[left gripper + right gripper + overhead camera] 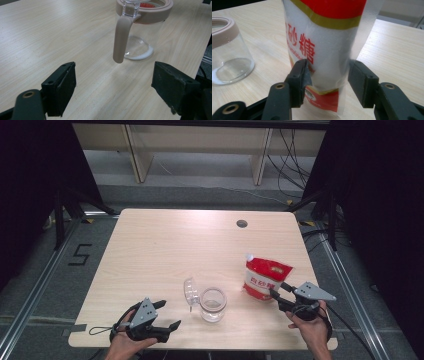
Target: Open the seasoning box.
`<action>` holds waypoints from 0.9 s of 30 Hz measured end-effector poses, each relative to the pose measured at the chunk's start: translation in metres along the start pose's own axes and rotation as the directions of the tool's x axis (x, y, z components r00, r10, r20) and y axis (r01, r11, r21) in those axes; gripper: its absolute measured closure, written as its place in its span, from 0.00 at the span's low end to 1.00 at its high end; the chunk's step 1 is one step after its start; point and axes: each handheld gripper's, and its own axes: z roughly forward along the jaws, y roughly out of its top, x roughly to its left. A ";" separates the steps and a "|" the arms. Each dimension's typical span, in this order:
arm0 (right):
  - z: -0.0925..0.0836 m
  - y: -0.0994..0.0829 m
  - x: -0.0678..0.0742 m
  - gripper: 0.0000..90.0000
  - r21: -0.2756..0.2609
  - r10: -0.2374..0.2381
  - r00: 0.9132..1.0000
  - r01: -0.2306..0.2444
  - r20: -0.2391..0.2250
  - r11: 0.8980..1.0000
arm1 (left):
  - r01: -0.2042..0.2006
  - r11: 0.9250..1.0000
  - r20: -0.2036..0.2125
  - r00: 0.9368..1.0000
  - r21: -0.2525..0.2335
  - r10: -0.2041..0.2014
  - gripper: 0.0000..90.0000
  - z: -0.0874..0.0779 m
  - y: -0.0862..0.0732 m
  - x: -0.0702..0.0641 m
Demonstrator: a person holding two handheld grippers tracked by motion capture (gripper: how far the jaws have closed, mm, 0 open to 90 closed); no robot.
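Gripping the sugar bag (324, 50), right gripper (328, 75) fingers clamp its sides; left gripper (113, 87) fingers wide near glass jar (140, 30).

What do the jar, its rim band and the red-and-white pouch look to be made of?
Jar: clear glass by the look, though hard plastic is possible; glossy, the table shows through.
Rim band: matt beige, likely silicone or soft plastic; its latch arm matches.
Pouch: thin glossy plastic film with a clear seam edge, white grains inside.

table (165, 245): matt pale wood grain; jar (213, 305): clear glossy glass; sugar bag (265, 279): glossy plastic film
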 end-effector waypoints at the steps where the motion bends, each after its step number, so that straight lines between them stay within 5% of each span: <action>1: 0.000 0.000 0.000 0.58 0.000 0.000 1.000 0.000 0.000 1.000 | -0.006 1.000 0.004 1.000 0.006 0.006 0.21 0.000 0.000 0.001; 6: 0.002 -0.004 -0.003 0.51 -0.019 0.033 0.999 -0.033 -0.032 0.999 | -0.010 1.000 -0.003 1.000 0.010 0.010 0.21 0.000 0.000 0.000; 11: 0.015 -0.007 -0.007 0.44 -0.020 -0.005 0.997 0.004 -0.078 1.000 | -0.017 1.000 -0.006 1.000 0.018 0.017 0.21 0.000 0.000 0.000; 15: 0.025 -0.005 -0.008 0.42 -0.037 -0.084 0.992 0.080 -0.097 0.996 | -0.035 0.999 0.001 0.999 0.011 0.035 0.21 0.000 0.000 0.001; 18: 0.025 -0.005 -0.003 0.44 -0.037 -0.056 0.995 0.053 -0.084 0.998 | -0.010 1.000 0.001 1.000 0.005 0.010 0.21 0.001 0.000 0.000; 20: 0.025 -0.005 -0.003 0.45 -0.033 -0.066 0.995 0.063 -0.076 0.997 | -0.033 0.999 0.002 0.999 0.007 0.033 0.21 0.001 0.001 0.001; 22: 0.023 -0.005 0.011 0.46 -0.017 -0.012 1.000 0.012 -0.007 1.000 | -0.004 1.000 -0.002 1.000 0.002 0.004 0.21 0.000 0.001 0.001; 27: 0.025 -0.005 0.020 0.47 -0.034 -0.014 0.999 0.016 0.053 0.999 | 0.001 1.000 -0.011 1.000 0.000 -0.001 0.21 -0.001 0.000 0.002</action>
